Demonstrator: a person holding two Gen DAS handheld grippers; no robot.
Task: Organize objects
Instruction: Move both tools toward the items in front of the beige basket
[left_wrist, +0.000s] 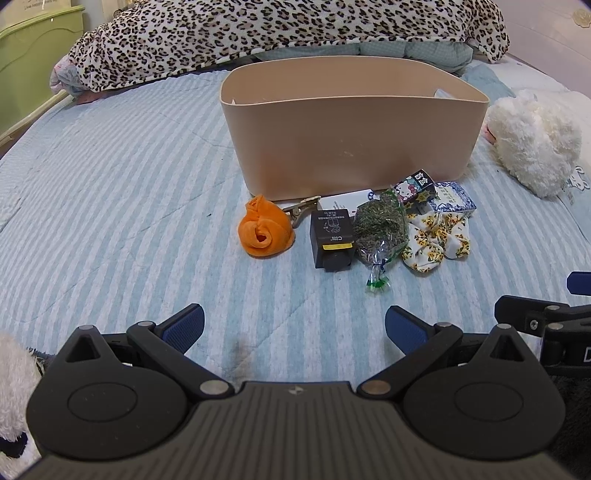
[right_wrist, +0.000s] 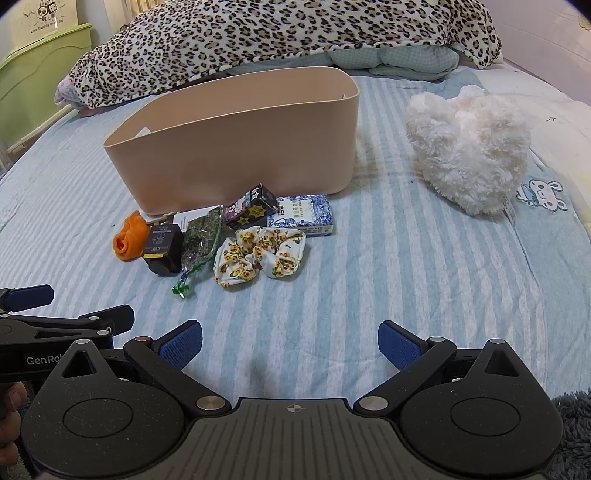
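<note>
Beige plastic bin (left_wrist: 351, 144): stands upright on the striped bed cover (left_wrist: 129, 206), open at the top; its interior is mostly hidden behind the near wall.
Item cluster: lies on the cover just in front of the bin's near wall, ahead of both grippers.
Orange rolled cloth (left_wrist: 265, 231): leftmost item in the cluster, apart from the black box.
Metal clip (left_wrist: 300, 209): between the orange cloth and the bin base; details too small to tell.
Black box (left_wrist: 331, 238): lies with a yellow label strip facing up, touching the dried-herb bag.
Dried-herb bag (left_wrist: 380, 230): clear packet of green-grey material, its green-tipped end pointing toward the camera.
White card (left_wrist: 345, 202): flat, partly under the black box and the bag.
Hello Kitty box (left_wrist: 415, 186): tilted, resting against the bin wall.
Blue-and-white box (right_wrist: 303, 215): lies flat, just right of the Hello Kitty box.
Floral scrunchie (right_wrist: 260, 256): nearest the right gripper, touching the blue-and-white box.
White plush toy (right_wrist: 469, 147): on the cover, well right of the bin.
Leopard-print blanket (left_wrist: 280, 33): heaped behind the bin.
Left gripper (left_wrist: 294, 326): jaws spread wide, holding nothing, above bare cover.
Right gripper (right_wrist: 290, 343): jaws spread wide, holding nothing, beside the left unit.
</note>
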